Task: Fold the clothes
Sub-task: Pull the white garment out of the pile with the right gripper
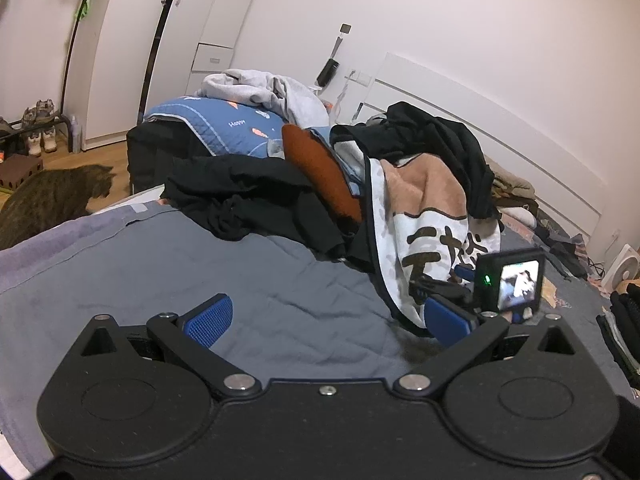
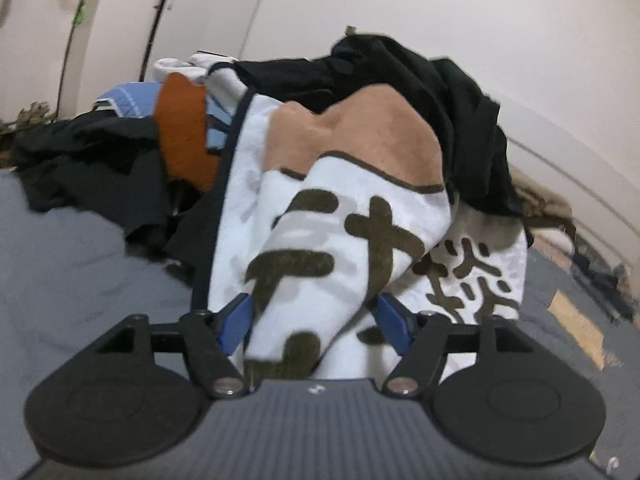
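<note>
Right gripper (image 2: 312, 320) is reaching into the lower edge of a white garment with dark printed characters and a tan patch (image 2: 352, 216), its blue pads spread fairly wide with the cloth lying between them; whether the pads are already pressing on the fabric I cannot tell, since a gap is showing on both sides. Left gripper (image 1: 328, 316) is hovering wide open over the grey bedcover (image 1: 168, 272), holding nothing, with its right pad just beside the same garment's hem. That printed garment is draping down the front of a heap of clothes on the bed, and a black garment (image 2: 420, 92) is lying over its top, while other black clothing (image 1: 256, 196) and an orange piece (image 1: 320, 168) are crowding its left side. Judging from this, the main risk is that pulling the printed garment out is going to drag the black one along or topple the heap, because the upper part is pinned under it. A bunched bite could also catch several layers at once, leaving the garment twisted when spread. A cat (image 1: 52, 196) is standing at the bed's far left corner and could step onto the clear patch where folding would happen.
</note>
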